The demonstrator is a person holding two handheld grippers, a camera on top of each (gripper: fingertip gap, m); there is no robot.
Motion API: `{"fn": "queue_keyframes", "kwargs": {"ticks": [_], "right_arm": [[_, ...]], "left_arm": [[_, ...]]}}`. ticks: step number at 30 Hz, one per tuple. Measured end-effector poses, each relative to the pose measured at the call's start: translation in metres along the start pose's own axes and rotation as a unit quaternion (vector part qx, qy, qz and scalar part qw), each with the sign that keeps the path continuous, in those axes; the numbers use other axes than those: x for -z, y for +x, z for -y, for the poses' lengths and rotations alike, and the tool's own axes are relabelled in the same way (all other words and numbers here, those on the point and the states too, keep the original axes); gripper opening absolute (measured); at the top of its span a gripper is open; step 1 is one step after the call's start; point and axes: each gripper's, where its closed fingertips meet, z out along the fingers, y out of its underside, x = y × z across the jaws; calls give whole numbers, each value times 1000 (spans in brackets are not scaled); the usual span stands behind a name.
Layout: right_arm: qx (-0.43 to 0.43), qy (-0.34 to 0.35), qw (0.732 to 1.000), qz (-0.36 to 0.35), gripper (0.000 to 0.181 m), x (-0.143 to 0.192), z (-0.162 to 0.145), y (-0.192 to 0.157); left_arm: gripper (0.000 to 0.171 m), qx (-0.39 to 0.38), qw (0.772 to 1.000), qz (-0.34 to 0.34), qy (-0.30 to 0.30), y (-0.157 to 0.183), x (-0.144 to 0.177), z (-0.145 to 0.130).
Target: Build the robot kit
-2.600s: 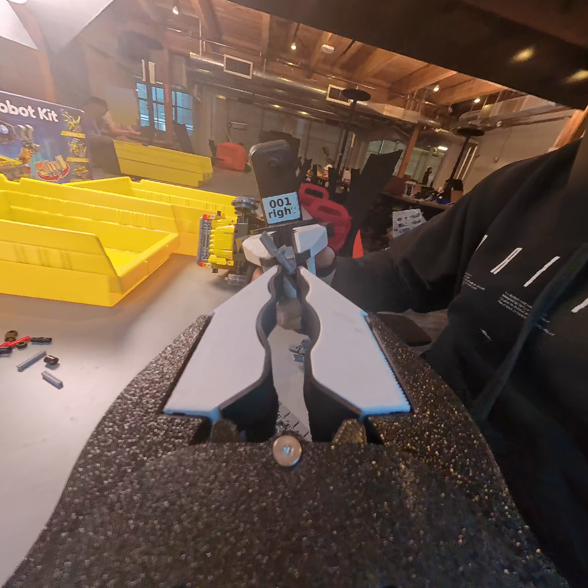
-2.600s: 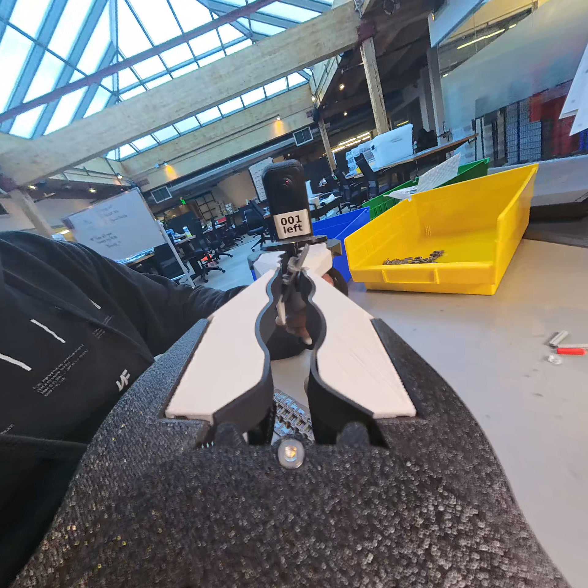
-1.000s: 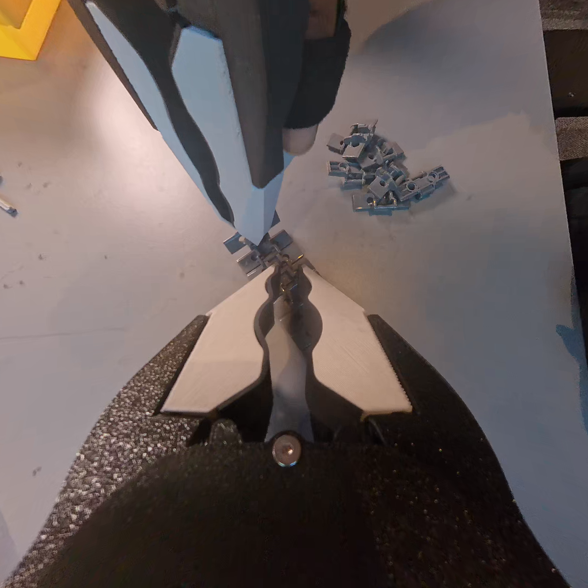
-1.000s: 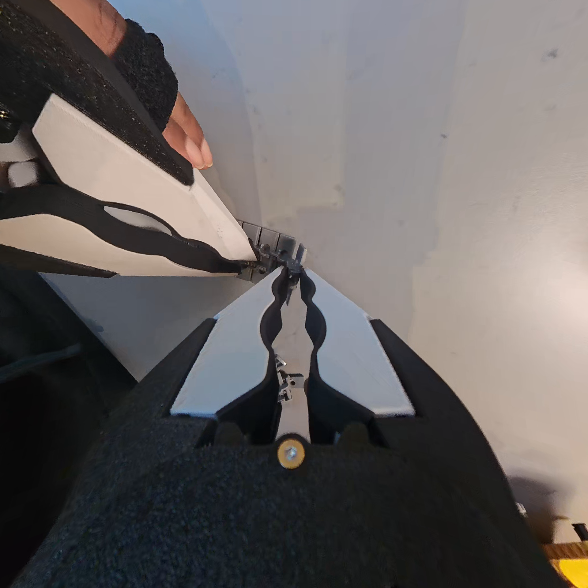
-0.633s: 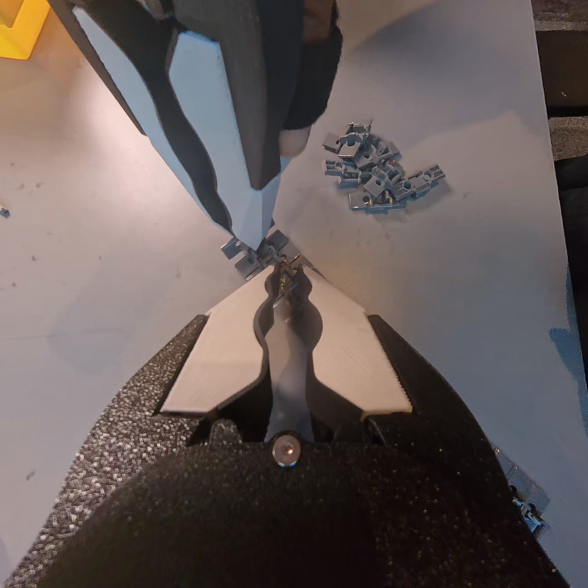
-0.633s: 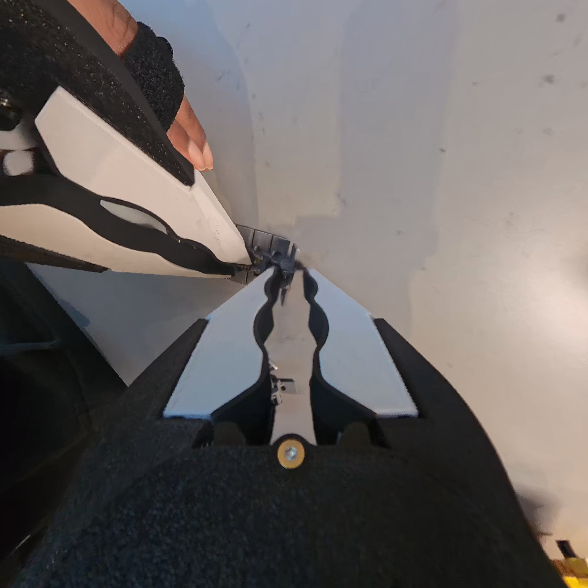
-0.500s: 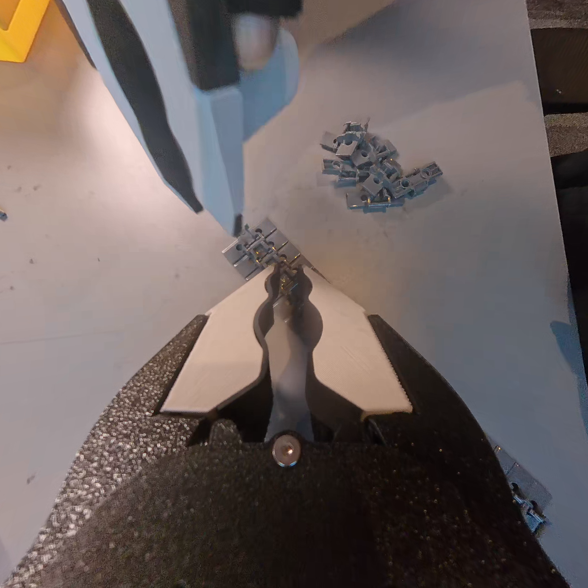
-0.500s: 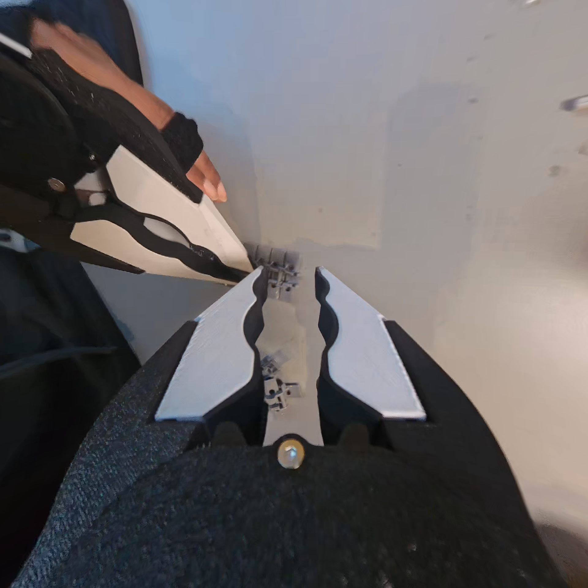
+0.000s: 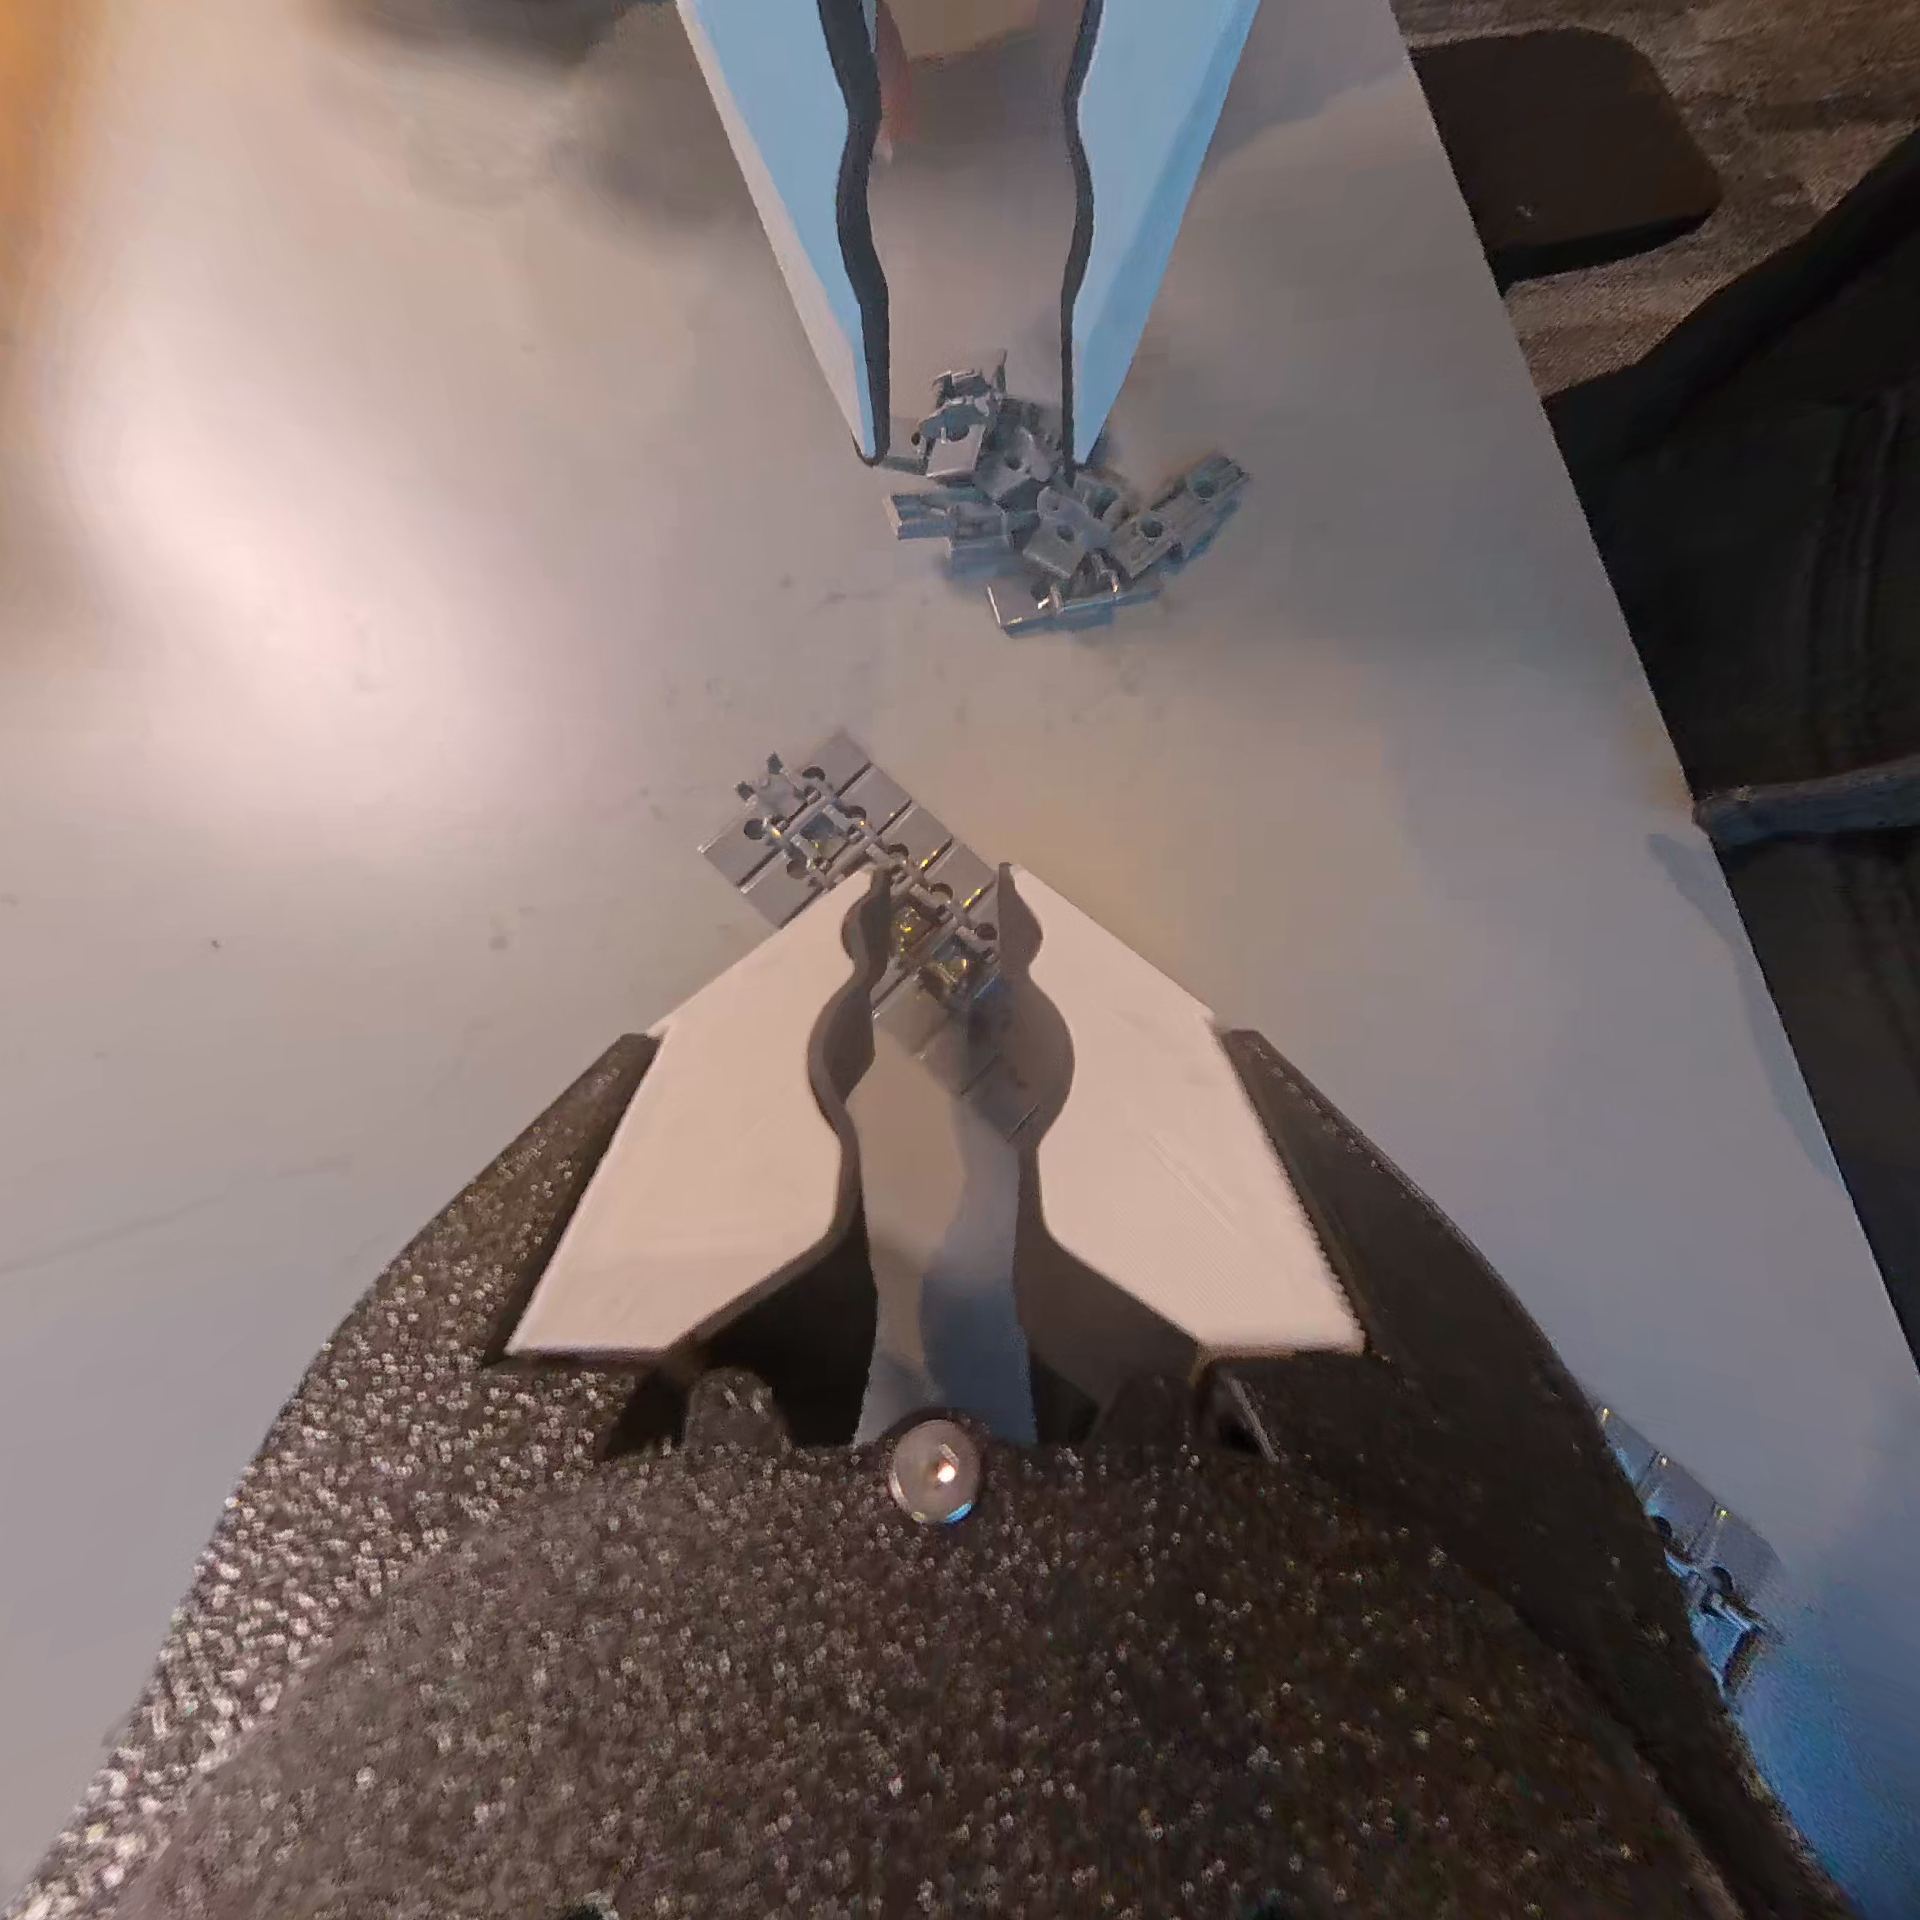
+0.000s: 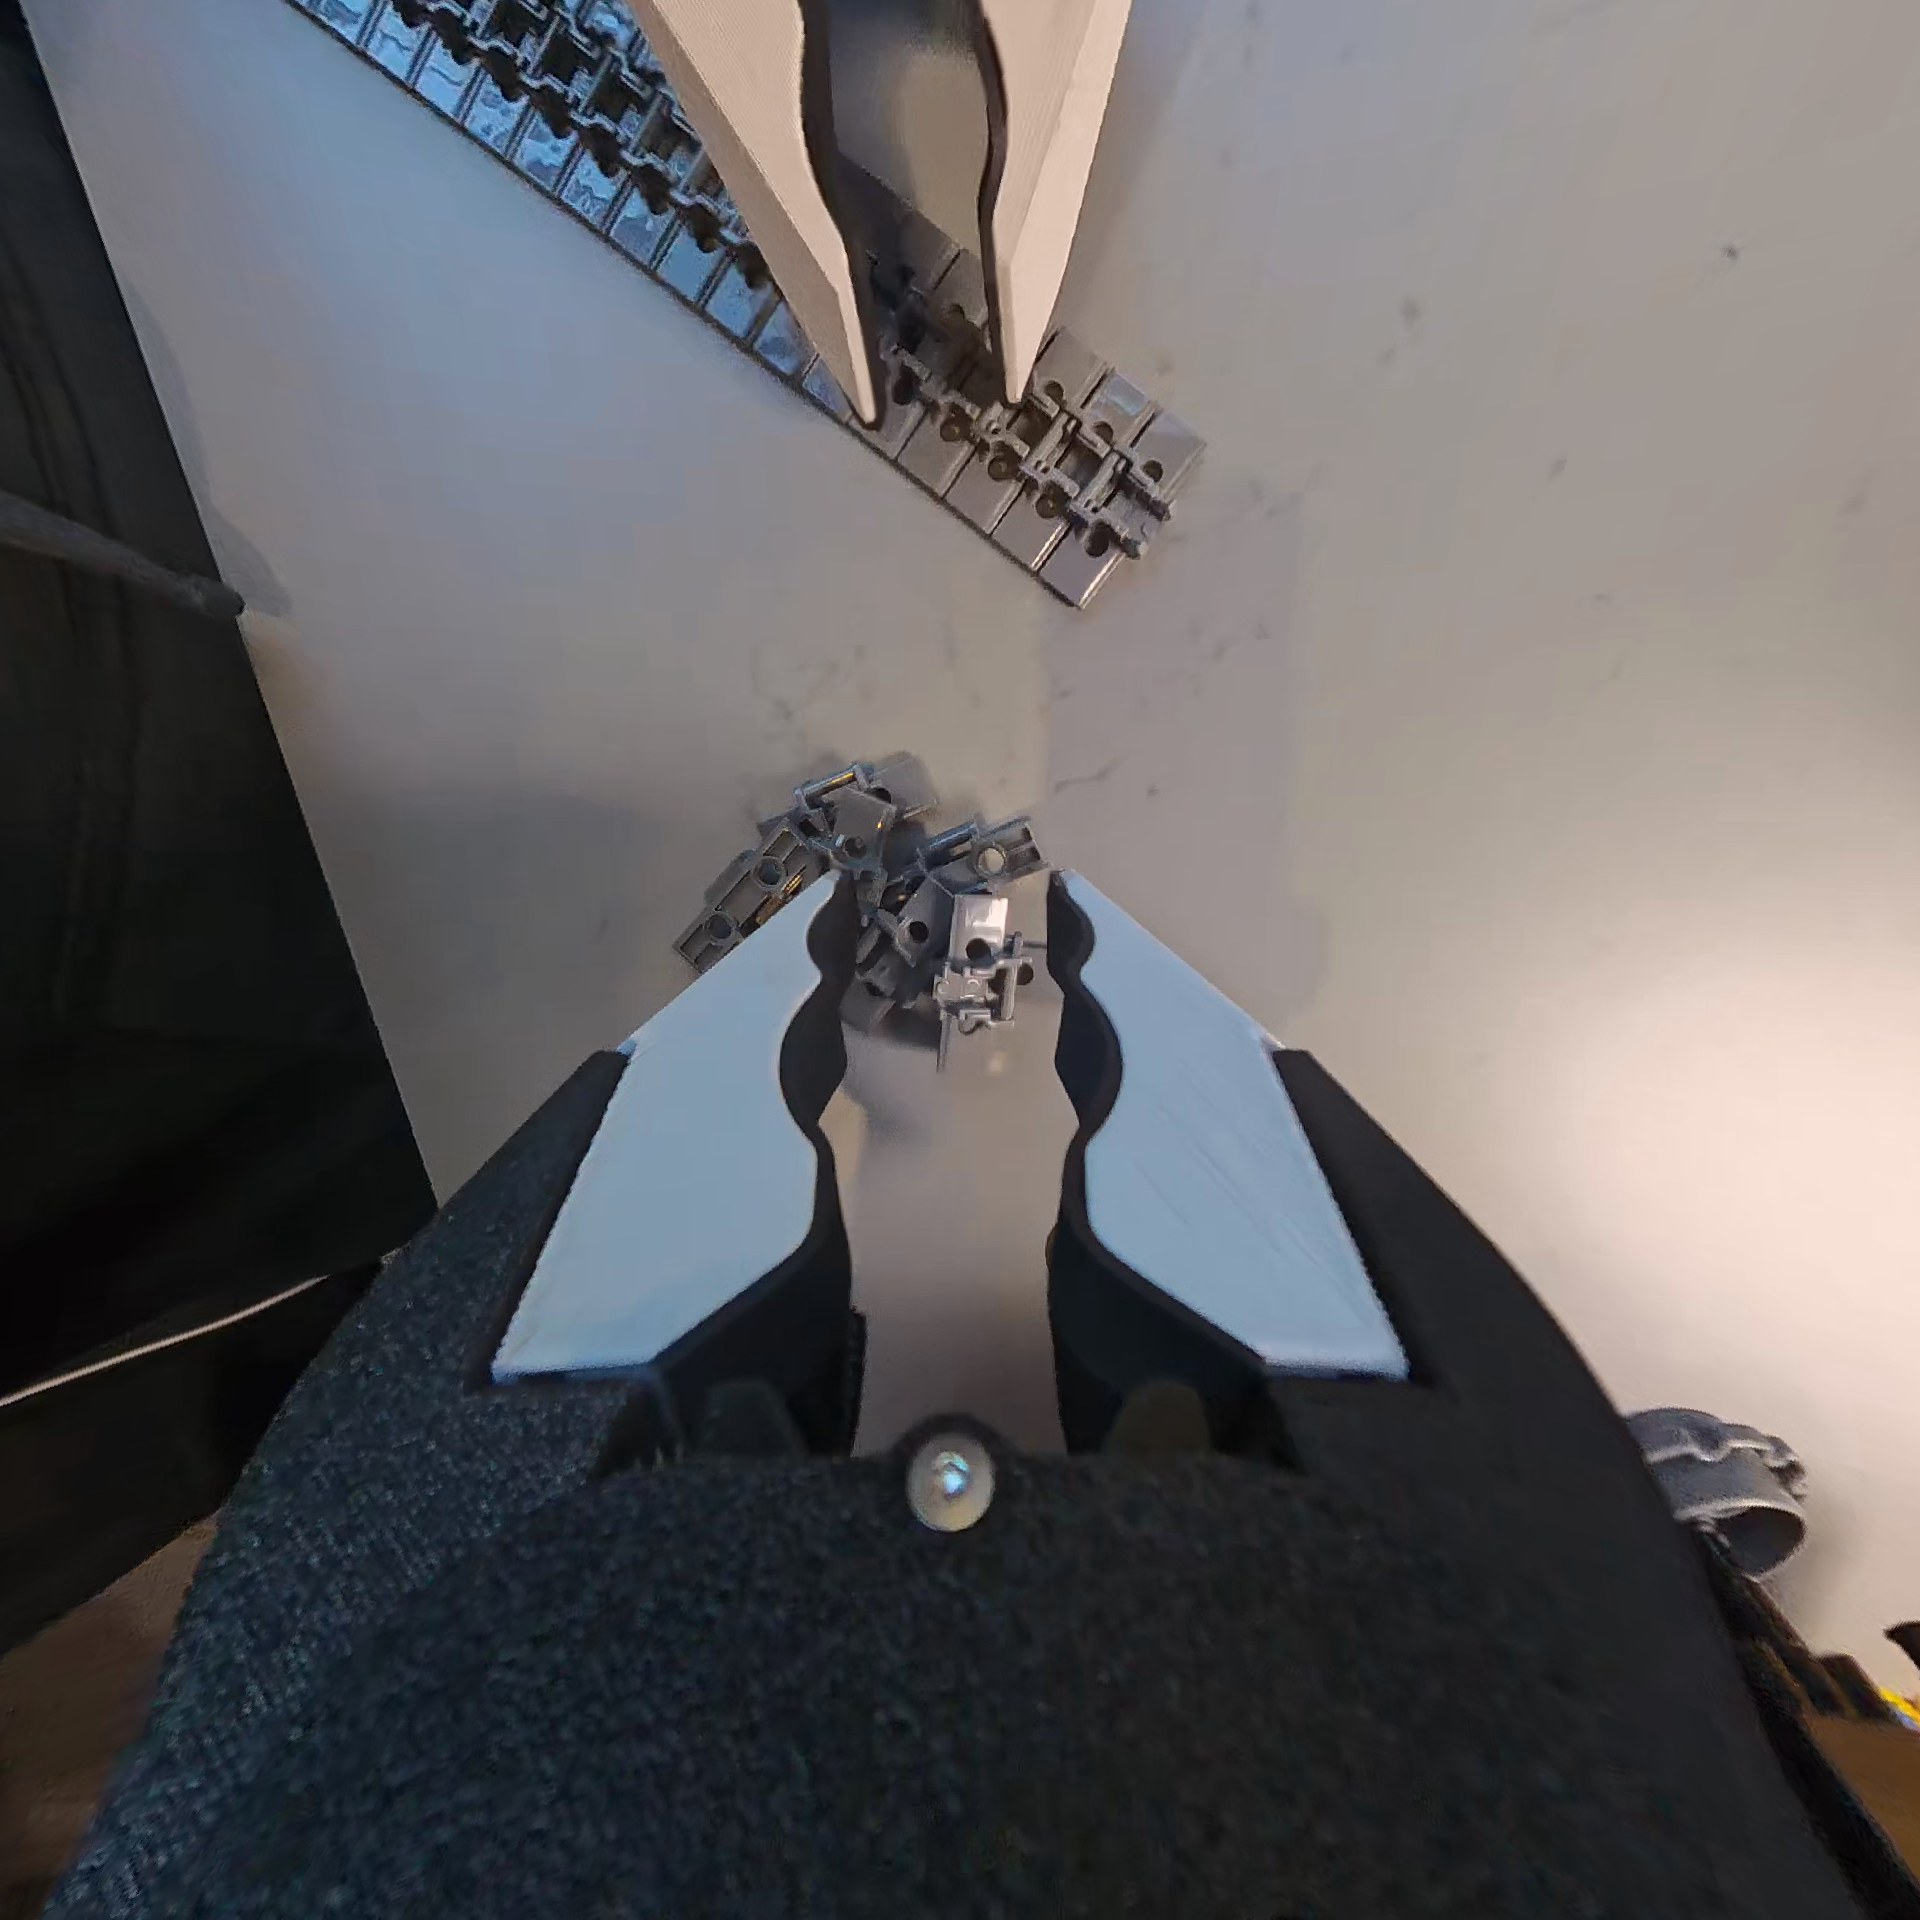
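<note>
Left gripper (image 9: 940,883), jaws slightly parted, is straddling the grey linked track strip (image 9: 831,831) lying flat on the desk (image 9: 364,520). Right gripper (image 10: 945,883) is spread wide over the pile of loose grey links (image 10: 883,883) (tips at its edges). No legible writing. Only the right wrist view is showing the strip's full run.

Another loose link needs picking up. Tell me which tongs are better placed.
Right. The right tongs are open with tips around the pile of loose links, while the left tongs sit at the assembled track strip, apart from the pile.
</note>
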Motion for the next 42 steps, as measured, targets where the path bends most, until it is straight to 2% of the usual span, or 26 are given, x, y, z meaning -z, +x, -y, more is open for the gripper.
{"fn": "queue_keyframes", "kwargs": {"ticks": [3,8,12,16,19,21,24,28,30,32,34,36,37,40,42], "right_arm": [[-8,1,1000,10,38,-4,-6,1],[3,2,1000,17,36,3,-18,1],[7,6,1000,6,17,1,-26,4],[26,32,999,1,17,8,-22,1],[74,64,995,-33,16,23,-6,1],[141,77,984,-75,16,33,9,-1],[255,72,955,-131,16,38,31,-10],[359,61,915,-172,17,37,54,-23],[389,58,900,-186,17,37,62,-25],[403,68,892,-192,17,40,70,-28],[409,79,888,-195,16,44,74,-28],[397,112,888,-202,17,51,81,-29],[366,140,899,-198,18,56,85,-28],[206,263,931,-148,36,75,97,-25],[95,352,925,-105,36,86,103,-20]], "left_arm": [[19,-1,1000,4,23,0,2,8],[19,-5,1000,17,20,-4,-1,7],[19,-2,1000,20,22,-6,-2,7],[19,6,999,23,46,-7,2,16],[20,38,995,-6,96,0,8,34],[21,80,985,-44,145,6,16,50],[25,164,955,-116,217,11,30,73],[26,234,919,-212,237,24,34,80],[24,232,919,-227,224,31,31,78],[15,221,930,-206,210,30,26,75],[5,211,930,-204,222,31,30,78],[3,201,930,-192,241,27,36,82],[1,196,929,-185,255,24,39,85],[1,179,916,-176,314,19,56,96],[0,175,900,-173,359,15,69,105]]}}
